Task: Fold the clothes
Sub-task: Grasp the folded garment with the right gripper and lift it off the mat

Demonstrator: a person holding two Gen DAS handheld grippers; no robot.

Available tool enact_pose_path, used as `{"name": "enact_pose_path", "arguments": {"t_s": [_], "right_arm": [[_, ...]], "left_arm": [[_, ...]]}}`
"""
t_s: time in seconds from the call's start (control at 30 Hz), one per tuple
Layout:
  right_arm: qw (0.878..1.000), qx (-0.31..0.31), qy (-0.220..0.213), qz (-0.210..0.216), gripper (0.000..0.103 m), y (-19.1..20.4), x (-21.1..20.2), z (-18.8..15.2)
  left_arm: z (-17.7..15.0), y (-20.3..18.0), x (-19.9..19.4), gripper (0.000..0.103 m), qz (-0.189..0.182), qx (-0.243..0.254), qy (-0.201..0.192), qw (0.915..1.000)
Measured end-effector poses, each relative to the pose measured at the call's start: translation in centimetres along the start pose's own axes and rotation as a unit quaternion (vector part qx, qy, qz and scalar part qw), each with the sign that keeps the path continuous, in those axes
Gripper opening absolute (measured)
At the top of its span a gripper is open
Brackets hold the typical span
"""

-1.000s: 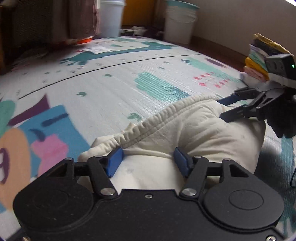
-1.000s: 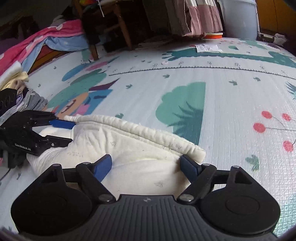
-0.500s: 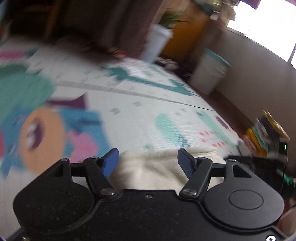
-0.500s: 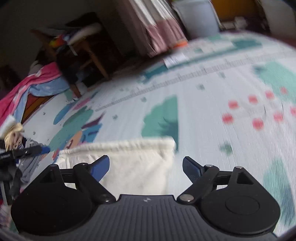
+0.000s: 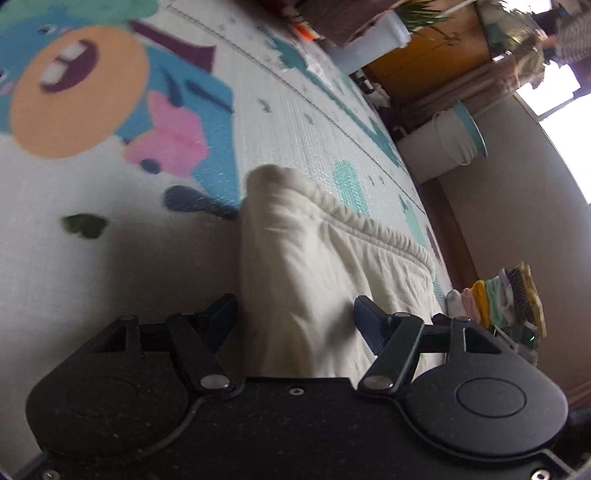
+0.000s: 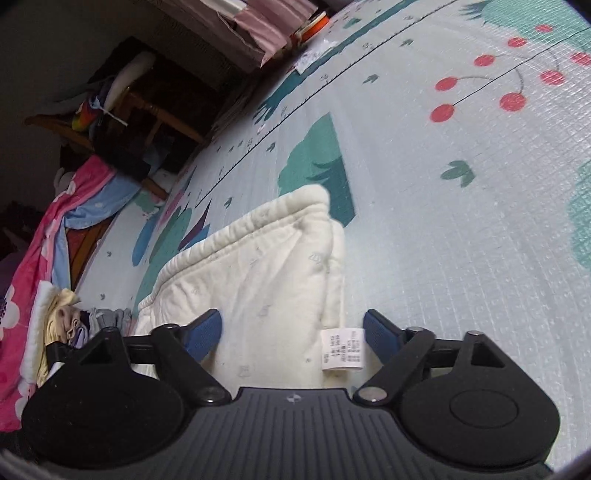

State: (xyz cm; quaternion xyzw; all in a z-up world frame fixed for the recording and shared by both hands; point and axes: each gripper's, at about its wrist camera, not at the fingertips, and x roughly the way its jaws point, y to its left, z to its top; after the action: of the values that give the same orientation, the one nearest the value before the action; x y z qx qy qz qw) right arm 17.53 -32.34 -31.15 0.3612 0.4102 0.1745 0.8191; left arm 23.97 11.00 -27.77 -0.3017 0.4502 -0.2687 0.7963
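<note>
Left wrist: your left gripper [image 5: 291,319] fingers spread, empty | right gripper [image 6: 291,330] likewise | cream garment [image 6: 266,273] lay folded on play mat [image 6: 461,229], between both, long axis running ahead.

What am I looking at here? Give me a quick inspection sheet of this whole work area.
Surface: patterned play mat on the floor.
Job's things: folded cream garment lying on the mat, care label showing.
Clutter: stack of folded clothes; pink floral blanket.
Grippers: left gripper and right gripper both open, straddling the garment's near edge.
Cables: nothing seen.
Surroundings: white bucket, wooden chair, curtain.
</note>
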Motion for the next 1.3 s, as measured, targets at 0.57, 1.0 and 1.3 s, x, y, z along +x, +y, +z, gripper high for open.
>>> {"name": "enact_pose_path", "arguments": {"t_s": [0.57, 1.0, 1.3], "right_arm": [[0.994, 0.01, 0.084, 0.064, 0.038, 5.7, -0.1, 2.5], [0.935, -0.196, 0.137, 0.262, 0.038, 37.0, 11.6, 12.3], [0.862, -0.246, 0.155, 0.415, 0.038, 60.6, 24.4, 12.5]], "left_arm": [[-2.9, 1.2, -6.6, 0.029, -0.073, -0.206, 0.008, 0.9758], [1.3, 1.7, -32.0, 0.029, -0.13, -0.232, -0.34, 0.9019], [3.2, 2.0, -48.6, 0.029, -0.076, -0.184, -0.552, 0.8096]]}}
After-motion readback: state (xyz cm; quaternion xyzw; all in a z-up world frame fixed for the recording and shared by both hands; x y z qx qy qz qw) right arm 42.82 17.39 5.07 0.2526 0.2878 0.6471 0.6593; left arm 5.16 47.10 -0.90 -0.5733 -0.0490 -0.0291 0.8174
